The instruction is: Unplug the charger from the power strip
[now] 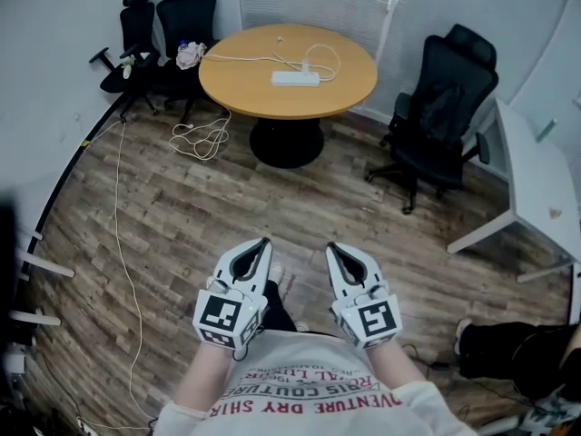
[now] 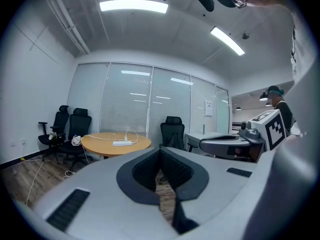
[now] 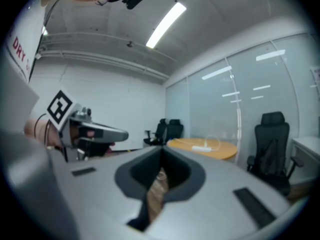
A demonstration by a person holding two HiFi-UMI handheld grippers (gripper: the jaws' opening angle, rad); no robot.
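bright ceiling strips point(image 2: 133, 5), fisheye edges dark, soft

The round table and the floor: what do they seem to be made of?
Round table: probably laminate or veneer, smooth matte orange-tan top with no clear grain. Floor: wood or wood-look planks, judging by seams and streaked brown-grey grain.

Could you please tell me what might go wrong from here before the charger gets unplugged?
The white cable trailing across the floor and coiled beside the table could catch a foot on the walk over. The power strip looks unfixed on the table, so pulling the charger may drag it unless steadied. The left tongs and right tongs are both shut and must open first.
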